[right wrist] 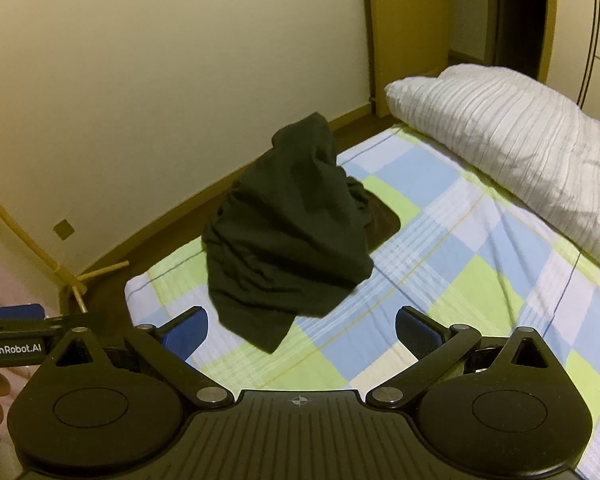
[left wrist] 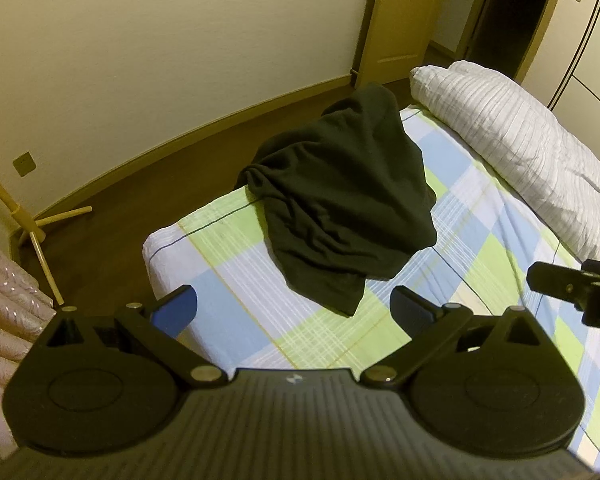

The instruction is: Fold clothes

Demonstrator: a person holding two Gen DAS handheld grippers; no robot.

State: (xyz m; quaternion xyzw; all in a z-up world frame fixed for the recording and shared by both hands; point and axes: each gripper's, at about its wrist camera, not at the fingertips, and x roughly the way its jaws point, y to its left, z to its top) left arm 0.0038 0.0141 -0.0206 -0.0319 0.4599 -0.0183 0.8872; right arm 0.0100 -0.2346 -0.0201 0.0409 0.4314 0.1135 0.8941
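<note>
A crumpled black garment (left wrist: pixel 340 200) lies heaped on the checked bed sheet (left wrist: pixel 480 248) near the bed's left edge; it also shows in the right wrist view (right wrist: pixel 284 240). My left gripper (left wrist: pixel 294 308) is open and empty, held above the near end of the bed, short of the garment's lower corner. My right gripper (right wrist: pixel 302 330) is open and empty, also just short of the garment. The right gripper's body shows at the right edge of the left wrist view (left wrist: pixel 580 284).
A white striped pillow (left wrist: pixel 508 140) lies along the bed's far right side. A wooden stand (left wrist: pixel 36 224) is on the brown floor left of the bed. A door (left wrist: pixel 400 16) and wall are beyond. A pink curtain (left wrist: pixel 4 320) hangs at left.
</note>
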